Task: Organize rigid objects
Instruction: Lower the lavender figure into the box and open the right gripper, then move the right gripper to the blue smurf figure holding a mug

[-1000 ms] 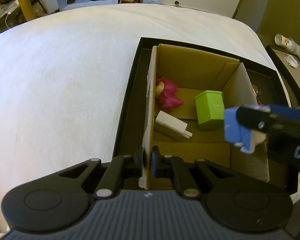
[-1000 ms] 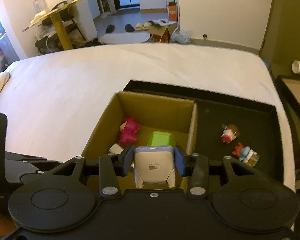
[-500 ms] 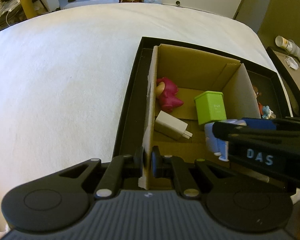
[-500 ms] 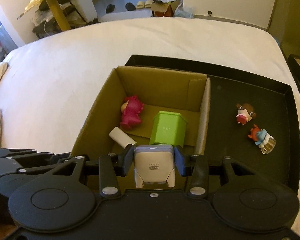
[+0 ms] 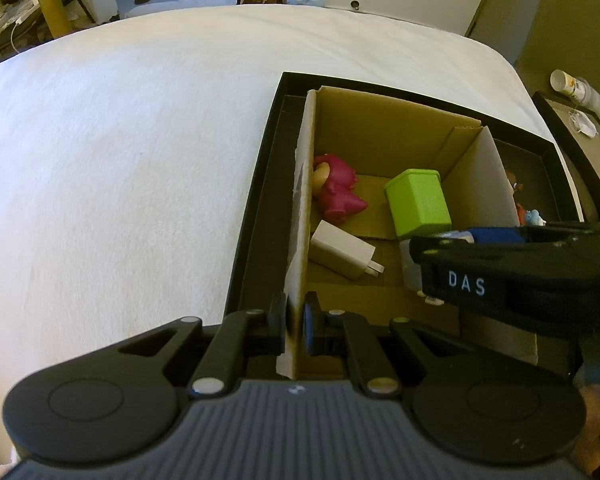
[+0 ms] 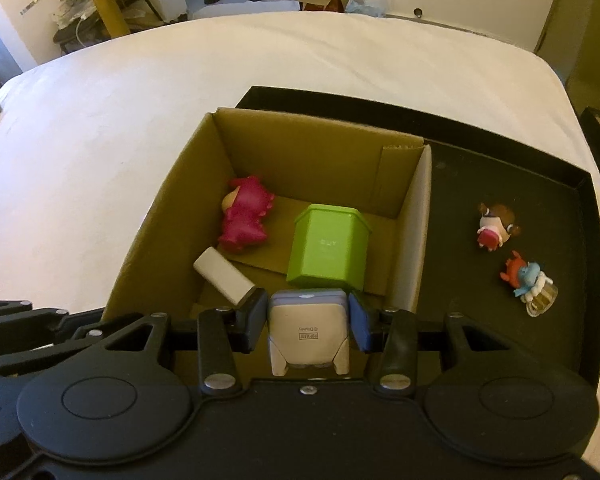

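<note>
My left hand-held gripper still pinches the near left wall of the cardboard box, its fingers closed on the board, just as a second ago. My right hand-held gripper has come lower into the box since then. Its blue pads now stand slightly apart from the white-and-lilac toy figure, which they squeezed half a second ago. The toy sits low in the near part of the box, just beside the green container. The white charger and pink figure lie unmoved at the left. Two small figurines remain on the black tray, on the bed.
</note>
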Demonstrator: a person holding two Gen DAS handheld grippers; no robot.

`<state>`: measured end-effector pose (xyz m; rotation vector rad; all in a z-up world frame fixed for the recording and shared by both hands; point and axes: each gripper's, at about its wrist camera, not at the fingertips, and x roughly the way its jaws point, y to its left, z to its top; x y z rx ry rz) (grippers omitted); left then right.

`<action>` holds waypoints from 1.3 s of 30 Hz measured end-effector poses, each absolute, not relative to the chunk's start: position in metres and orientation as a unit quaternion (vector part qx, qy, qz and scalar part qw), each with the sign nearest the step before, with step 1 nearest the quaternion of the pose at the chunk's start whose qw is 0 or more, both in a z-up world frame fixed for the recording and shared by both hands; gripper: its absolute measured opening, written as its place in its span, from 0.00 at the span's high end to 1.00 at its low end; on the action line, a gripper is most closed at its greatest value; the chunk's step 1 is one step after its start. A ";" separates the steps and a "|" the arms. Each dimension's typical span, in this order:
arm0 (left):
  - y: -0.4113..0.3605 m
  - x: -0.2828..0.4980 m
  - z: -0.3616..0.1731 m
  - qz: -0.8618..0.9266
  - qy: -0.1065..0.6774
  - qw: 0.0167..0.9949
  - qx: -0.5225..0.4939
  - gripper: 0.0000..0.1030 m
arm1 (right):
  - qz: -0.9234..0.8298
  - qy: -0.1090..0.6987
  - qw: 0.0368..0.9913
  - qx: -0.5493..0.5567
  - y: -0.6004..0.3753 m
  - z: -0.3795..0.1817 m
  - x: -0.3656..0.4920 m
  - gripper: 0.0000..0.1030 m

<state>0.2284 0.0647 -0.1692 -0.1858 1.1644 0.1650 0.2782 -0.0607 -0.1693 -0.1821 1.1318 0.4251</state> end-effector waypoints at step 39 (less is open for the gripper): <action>0.052 0.230 -0.170 0.104 0.555 0.824 -0.048 0.91 | 0.198 0.475 0.858 0.008 -0.153 -0.131 0.257 0.52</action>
